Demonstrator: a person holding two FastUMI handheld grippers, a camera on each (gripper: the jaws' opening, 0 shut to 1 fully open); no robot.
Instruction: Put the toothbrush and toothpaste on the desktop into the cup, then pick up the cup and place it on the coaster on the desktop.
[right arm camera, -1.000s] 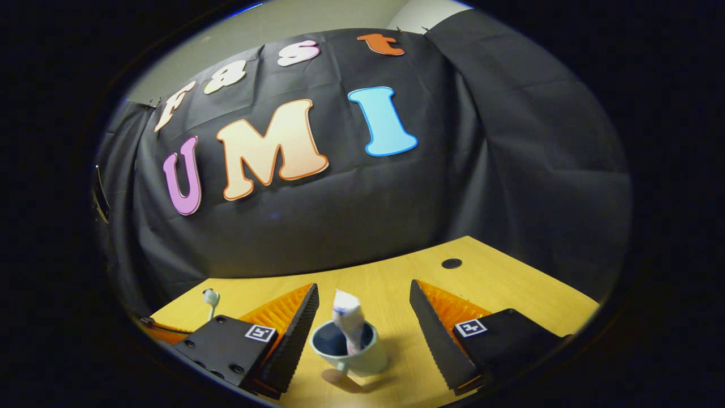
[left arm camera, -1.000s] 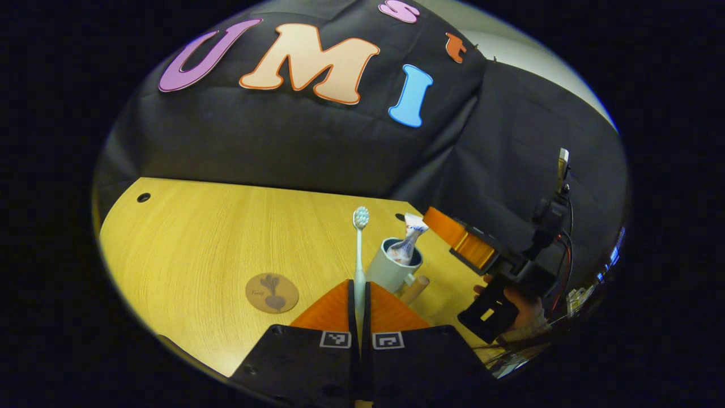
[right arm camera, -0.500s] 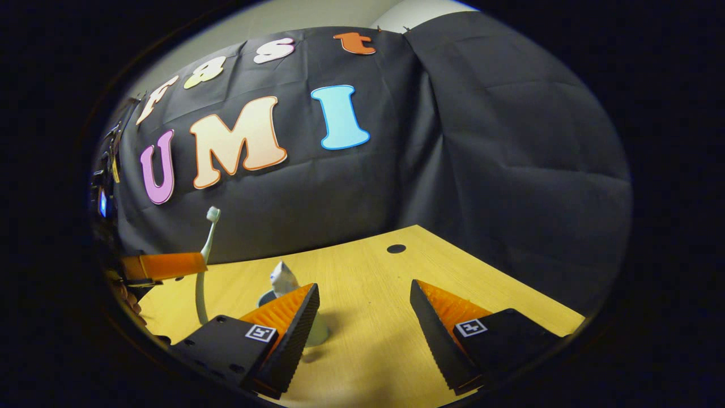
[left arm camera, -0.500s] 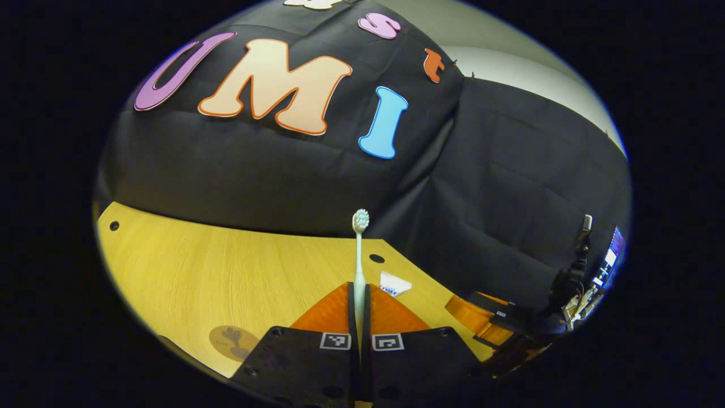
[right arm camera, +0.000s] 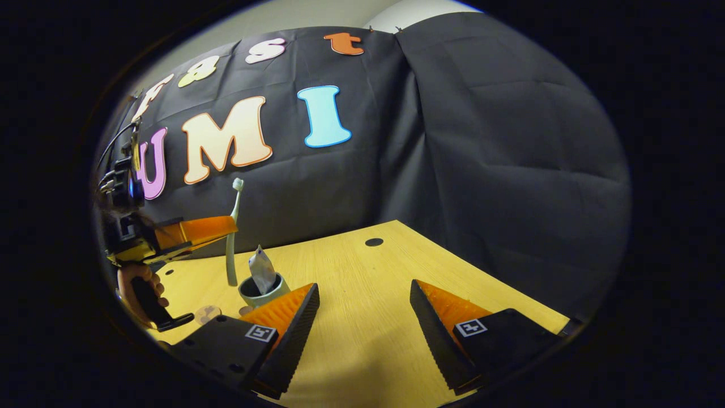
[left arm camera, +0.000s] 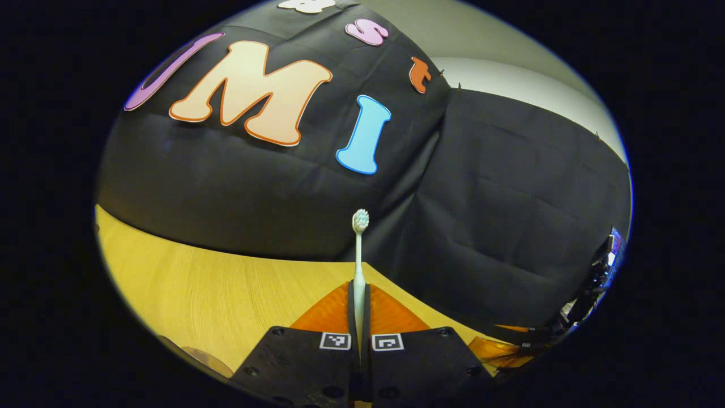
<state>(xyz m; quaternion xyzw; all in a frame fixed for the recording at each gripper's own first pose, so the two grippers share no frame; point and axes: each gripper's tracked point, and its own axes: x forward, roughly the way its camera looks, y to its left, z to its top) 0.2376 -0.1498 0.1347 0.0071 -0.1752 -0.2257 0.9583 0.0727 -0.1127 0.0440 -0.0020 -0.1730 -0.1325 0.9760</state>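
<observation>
Left gripper (left arm camera: 359, 294): jaws closed tight on the toothbrush (left arm camera: 359, 255), handle pinched low, bristle head up against the booth wall. In the right gripper view the toothbrush hangs upright just above and left of the cup (right arm camera: 257, 292), its lower end near the rim. Toothpaste (right arm camera: 261, 273) stands tilted inside the cup. Coaster (right arm camera: 207, 313) lies on the tabletop (right arm camera: 362, 306) just left of the cup. Right gripper (right arm camera: 364, 303): jaws wide apart, holding nothing, low over the tabletop, right of the cup.

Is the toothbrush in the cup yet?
Not yet. The toothbrush hangs upright from the left hand-held gripper, its lower end above the cup.
</observation>
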